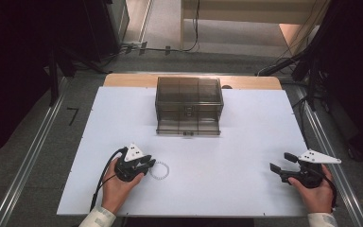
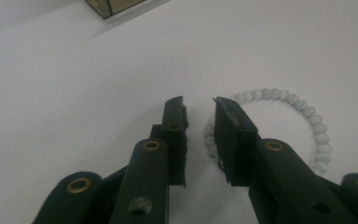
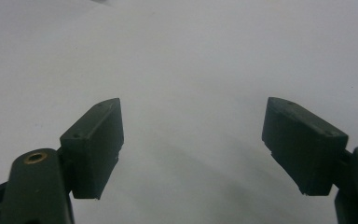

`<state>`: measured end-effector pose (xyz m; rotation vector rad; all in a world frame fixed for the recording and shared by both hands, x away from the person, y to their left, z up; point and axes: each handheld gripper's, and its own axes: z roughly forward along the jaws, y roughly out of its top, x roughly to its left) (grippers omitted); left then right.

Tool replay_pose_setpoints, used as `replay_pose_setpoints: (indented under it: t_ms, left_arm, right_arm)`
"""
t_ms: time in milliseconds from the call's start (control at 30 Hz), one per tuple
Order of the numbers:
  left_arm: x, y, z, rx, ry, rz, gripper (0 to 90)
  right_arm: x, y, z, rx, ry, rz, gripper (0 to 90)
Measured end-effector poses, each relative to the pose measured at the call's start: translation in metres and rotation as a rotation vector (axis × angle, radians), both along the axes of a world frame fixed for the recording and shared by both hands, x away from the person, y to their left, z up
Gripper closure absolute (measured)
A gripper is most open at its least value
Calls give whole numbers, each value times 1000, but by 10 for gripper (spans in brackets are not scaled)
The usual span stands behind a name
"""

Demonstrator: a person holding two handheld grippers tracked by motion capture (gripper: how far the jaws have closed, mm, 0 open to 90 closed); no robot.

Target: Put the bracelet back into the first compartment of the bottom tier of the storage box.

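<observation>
The step in hand seems to be the pick-up of the bead bracelet (image 2: 279,126), which lies flat on the white desk (image 1: 246,156), near its front edge and well apart from the smoky plastic drawer box (image 1: 189,104). The left tool (image 2: 199,109) stands over the near side of the ring with its jaws narrow; a few beads are between them, but the pads do not press yet. Next, I think, the jaws must pinch the strand before any lift. The left hand (image 1: 118,187) points the tool forward and down. The right tool (image 1: 281,161) rests wide apart, holding nothing, at the right of the desk.
</observation>
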<state>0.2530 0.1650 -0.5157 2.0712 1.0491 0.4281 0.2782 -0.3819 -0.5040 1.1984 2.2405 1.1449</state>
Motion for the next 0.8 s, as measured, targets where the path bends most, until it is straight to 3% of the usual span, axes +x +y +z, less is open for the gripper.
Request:
replay_pose_setpoints:
  t_ms: [267,800]
  left_arm:
    - [-2,-3,-1,22,-22,4,778]
    - [-1,-5,-2,16,-28,9,867]
  right_arm:
    - [0,0,0,4,3,-3,190]
    - [2,2,0,4,1,3,194]
